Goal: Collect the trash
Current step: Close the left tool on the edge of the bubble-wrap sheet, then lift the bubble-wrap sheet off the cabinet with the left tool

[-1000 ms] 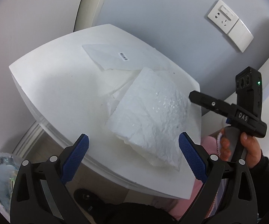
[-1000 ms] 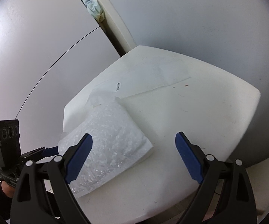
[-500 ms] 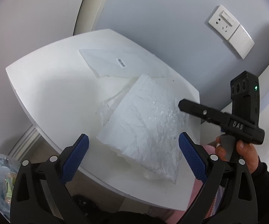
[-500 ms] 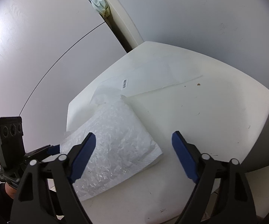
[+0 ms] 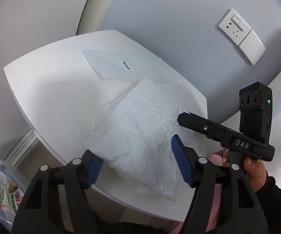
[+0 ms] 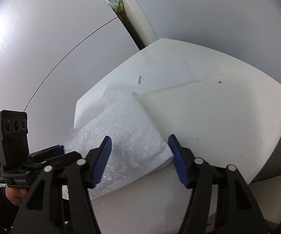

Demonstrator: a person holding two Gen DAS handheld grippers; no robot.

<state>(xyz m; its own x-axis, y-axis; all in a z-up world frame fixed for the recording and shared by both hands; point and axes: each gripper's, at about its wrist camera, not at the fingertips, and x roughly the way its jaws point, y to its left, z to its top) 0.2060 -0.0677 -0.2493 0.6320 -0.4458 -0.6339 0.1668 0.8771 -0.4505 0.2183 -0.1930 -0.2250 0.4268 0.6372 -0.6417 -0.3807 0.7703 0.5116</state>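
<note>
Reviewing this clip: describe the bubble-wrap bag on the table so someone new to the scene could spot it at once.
Start at the white table against the grey wall. On its near edge lies the bubble-wrap bag, a puffy, crinkled, glossy pouch that partly overhangs the rim. The flat plastic sleeve behind it is smooth and carries a small barcode sticker; the bag is bumpy and unlabelled.

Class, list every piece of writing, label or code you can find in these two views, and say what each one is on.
"DAS": white letters on the side of the right claw.
Barcode sticker on the flat white sheet: bars show, digits too small to read.
Small white lettering on the left claw's body: too blurred to read.
Wall socket plate: faint marks, not legible.
</note>
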